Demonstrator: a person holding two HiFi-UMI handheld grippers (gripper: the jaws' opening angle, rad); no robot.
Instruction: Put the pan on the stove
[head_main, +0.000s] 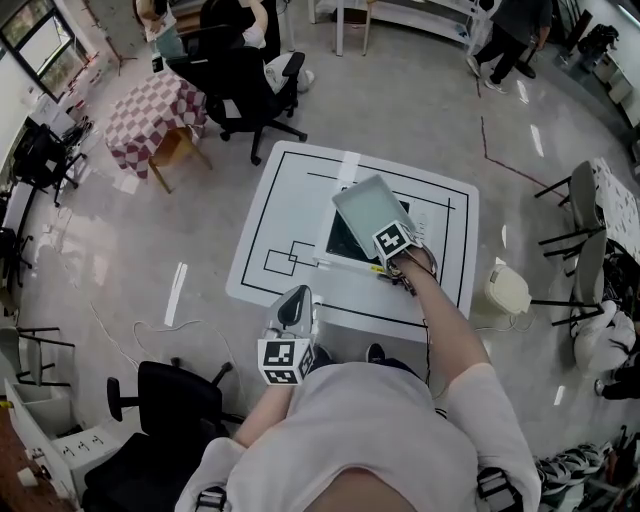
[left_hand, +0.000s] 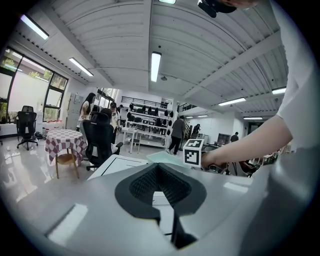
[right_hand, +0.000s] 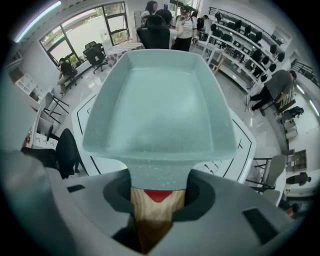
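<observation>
A pale green pan (head_main: 372, 205), its wooden handle clamped in the right gripper (right_hand: 157, 200), is held above the black stove (head_main: 345, 246) mid-counter (head_main: 290, 190), while the left gripper (head_main: 293, 310), closed and empty, hovers at the counter's near edge.

Teal pan (head_main: 370, 208) over black stove (head_main: 342, 245)

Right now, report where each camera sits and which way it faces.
Head view: on the head, steeply down at the table; shows the right forearm, left gripper, right gripper holding the pan.
Left gripper view: on the left gripper, across the table; shows its shut jaws, the right forearm.
Right gripper view: on the right gripper, down along the pan; shows its jaws on the handle.
Shared: all three show pan and table.
</observation>
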